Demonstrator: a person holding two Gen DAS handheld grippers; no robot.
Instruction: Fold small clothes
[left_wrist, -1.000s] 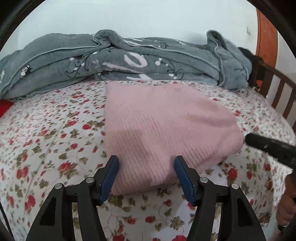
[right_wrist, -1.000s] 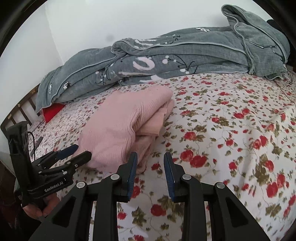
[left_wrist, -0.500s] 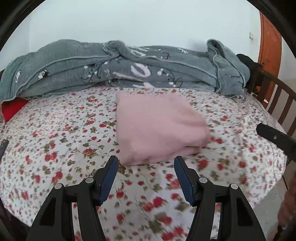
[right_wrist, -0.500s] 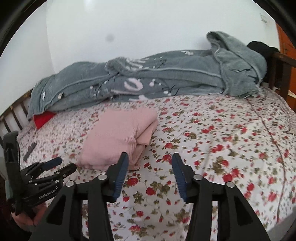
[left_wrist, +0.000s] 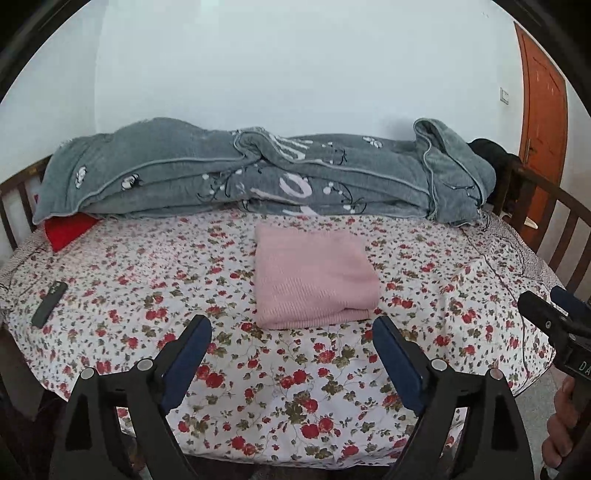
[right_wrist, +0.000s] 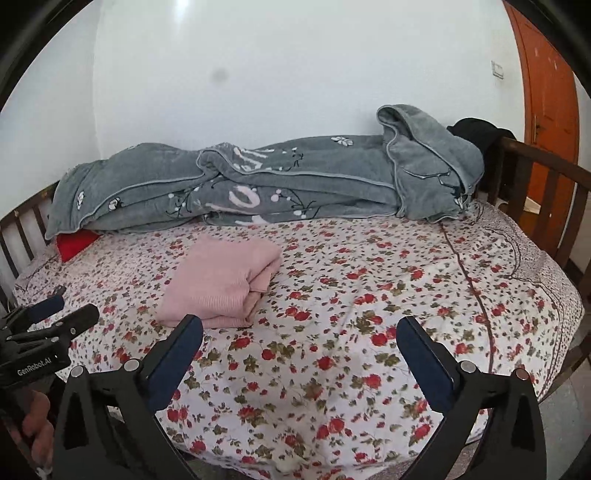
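Note:
A pink knitted garment (left_wrist: 314, 278) lies folded into a neat rectangle on the floral bed sheet (left_wrist: 147, 295); in the right wrist view the pink garment (right_wrist: 221, 280) shows its stacked layers along the right side. My left gripper (left_wrist: 291, 332) hangs above the bed's near edge, well short of the garment, its jaws opening with nothing between them. My right gripper (right_wrist: 301, 332) is likewise back from the garment, jaws opening wide and empty. Each gripper appears at the edge of the other's view, held by a hand.
A rumpled grey blanket (left_wrist: 258, 177) runs along the far side of the bed against the white wall. A red cushion (left_wrist: 68, 229) peeks out at far left. A dark phone (left_wrist: 48, 302) lies near the left edge. Wooden rails (left_wrist: 554, 221) border the bed; an orange door (left_wrist: 543, 129) stands at right.
Both grippers have pulled back and risen away from the pink garment, which now looks smaller and farther. Both sets of jaws have spread wider. The phone has come into view.

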